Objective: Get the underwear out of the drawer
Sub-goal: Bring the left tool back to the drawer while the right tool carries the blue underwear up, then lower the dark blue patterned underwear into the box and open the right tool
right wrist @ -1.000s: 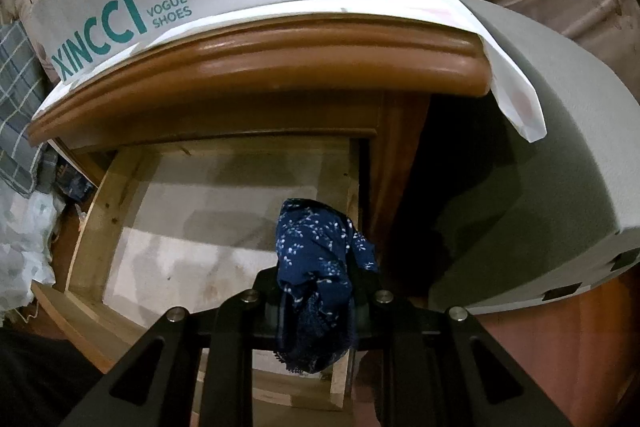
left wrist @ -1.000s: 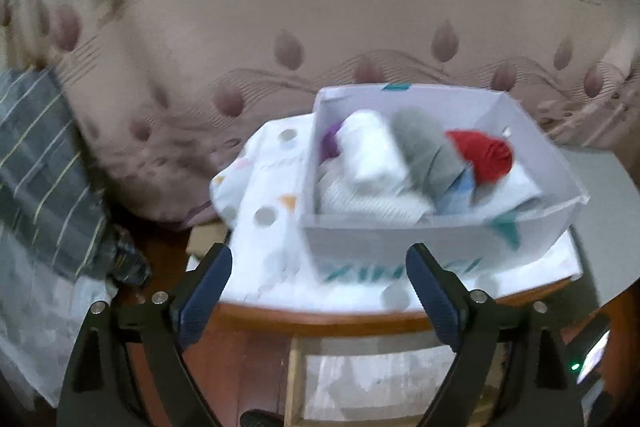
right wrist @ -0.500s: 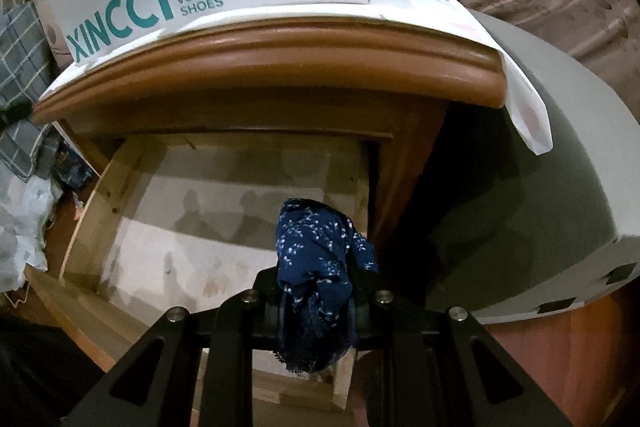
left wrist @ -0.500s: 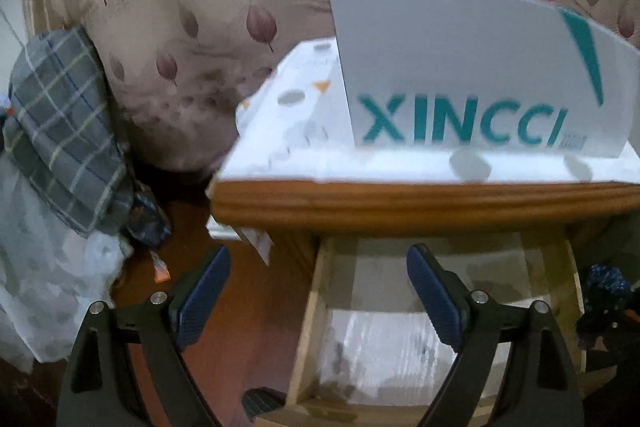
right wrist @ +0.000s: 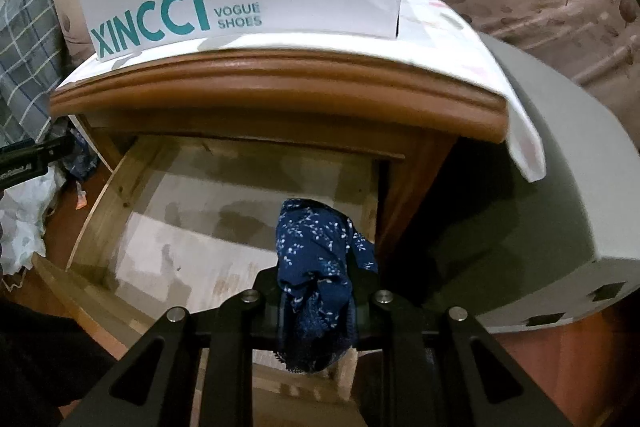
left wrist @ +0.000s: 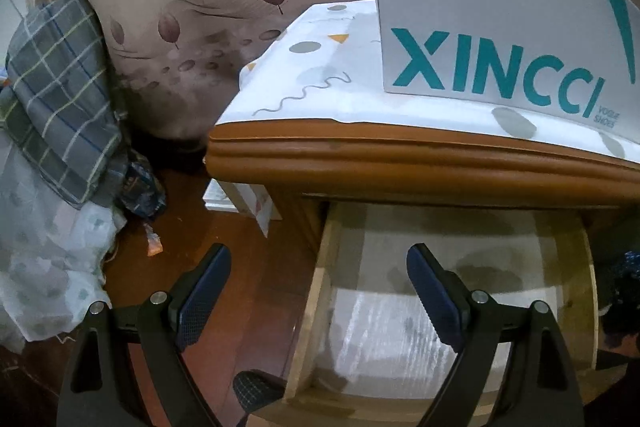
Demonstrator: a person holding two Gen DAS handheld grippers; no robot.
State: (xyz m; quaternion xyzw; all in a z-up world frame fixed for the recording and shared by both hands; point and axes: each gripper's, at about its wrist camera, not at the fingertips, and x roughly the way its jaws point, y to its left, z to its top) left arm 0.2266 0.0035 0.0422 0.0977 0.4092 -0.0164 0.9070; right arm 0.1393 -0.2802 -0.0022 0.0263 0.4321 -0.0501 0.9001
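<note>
My right gripper [right wrist: 316, 291] is shut on dark blue underwear [right wrist: 316, 259] with small white flowers, held above the front right corner of the open wooden drawer [right wrist: 96, 203]. The cloth hides its fingertips. The drawer's pale lined bottom [right wrist: 224, 227] is bare. My left gripper [left wrist: 318, 283] is open and empty, held low in front of the drawer's left side wall [left wrist: 314, 291]. The underwear also shows at the far right edge of the left wrist view [left wrist: 628, 267].
A white XINCCI shoe box [left wrist: 492, 27] stands on a patterned cloth [left wrist: 320, 83] on the wooden nightstand top [left wrist: 400, 163]. A plaid fabric [left wrist: 60, 99] and a white bag [left wrist: 44, 267] lie left on the floor. A grey padded surface [right wrist: 540, 187] is right of the nightstand.
My left gripper has dropped from above the shoe box to the level of the open drawer. My right gripper has held the underwear and risen slightly.
</note>
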